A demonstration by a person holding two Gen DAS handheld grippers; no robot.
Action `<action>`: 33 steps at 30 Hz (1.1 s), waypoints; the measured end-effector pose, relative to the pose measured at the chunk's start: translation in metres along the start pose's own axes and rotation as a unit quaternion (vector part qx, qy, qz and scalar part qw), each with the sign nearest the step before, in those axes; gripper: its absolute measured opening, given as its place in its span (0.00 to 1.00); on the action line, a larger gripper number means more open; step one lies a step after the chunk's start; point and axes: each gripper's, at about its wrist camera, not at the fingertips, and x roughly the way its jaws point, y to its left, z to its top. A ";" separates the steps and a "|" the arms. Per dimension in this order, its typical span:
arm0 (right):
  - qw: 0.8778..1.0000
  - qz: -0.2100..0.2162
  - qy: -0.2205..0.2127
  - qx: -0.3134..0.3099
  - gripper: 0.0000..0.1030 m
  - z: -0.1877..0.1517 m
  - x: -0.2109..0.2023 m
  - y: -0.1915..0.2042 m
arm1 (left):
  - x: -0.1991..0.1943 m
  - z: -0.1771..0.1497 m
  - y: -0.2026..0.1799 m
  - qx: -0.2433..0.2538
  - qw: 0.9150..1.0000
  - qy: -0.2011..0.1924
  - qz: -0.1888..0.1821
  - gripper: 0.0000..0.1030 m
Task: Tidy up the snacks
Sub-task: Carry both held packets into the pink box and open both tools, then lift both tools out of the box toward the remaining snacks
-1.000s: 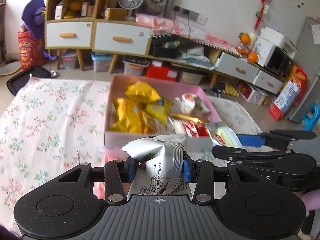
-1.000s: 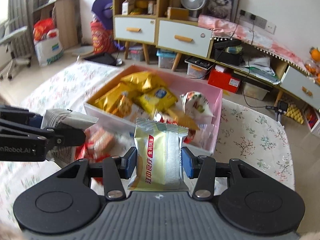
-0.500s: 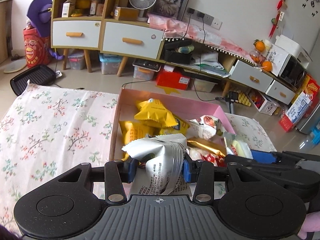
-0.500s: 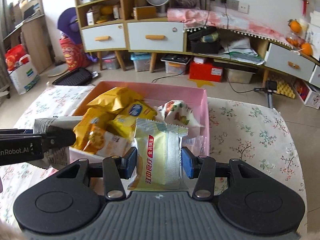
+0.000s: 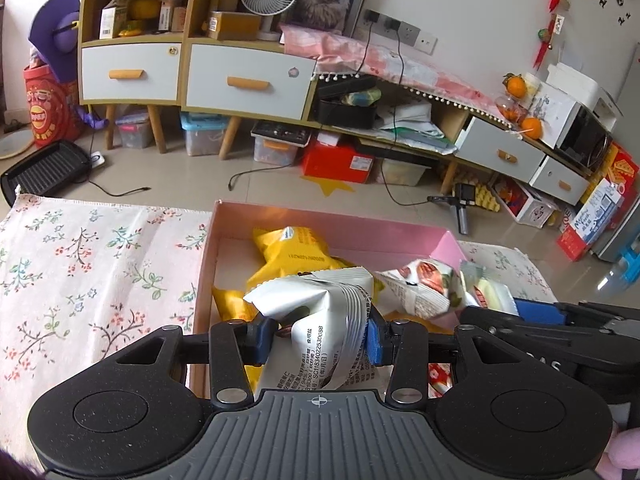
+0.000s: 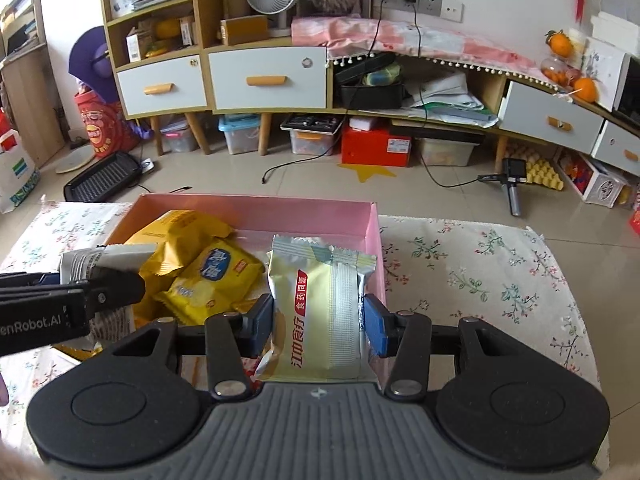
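A silver packet (image 5: pixel 320 312), light and crinkly, is pinched across its middle by the left gripper (image 5: pixel 316 336). A pale yellow packet (image 6: pixel 320 312), soft and slippery, is clamped by the right gripper (image 6: pixel 318 328). Both are held over the pink box (image 6: pixel 256 210) on the desk (image 6: pixel 480 272).

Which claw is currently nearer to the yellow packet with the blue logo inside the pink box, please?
Left. The left claw hovers beside the yellow packet; the right claw is farther, near the pink box right wall.
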 end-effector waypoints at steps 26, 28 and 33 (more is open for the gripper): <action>1.000 -0.011 -0.001 0.005 0.86 -0.004 -0.027 -0.003 | -0.032 -0.006 0.005 0.007 1.000 0.000 0.000 0.93; 1.000 -0.010 -0.004 0.006 0.89 -0.006 -0.034 -0.003 | -0.038 -0.009 0.005 0.009 1.000 0.002 0.005 0.94; 1.000 -0.008 -0.002 0.003 0.92 -0.012 -0.045 -0.002 | -0.052 -0.018 0.008 0.007 1.000 0.008 0.009 0.95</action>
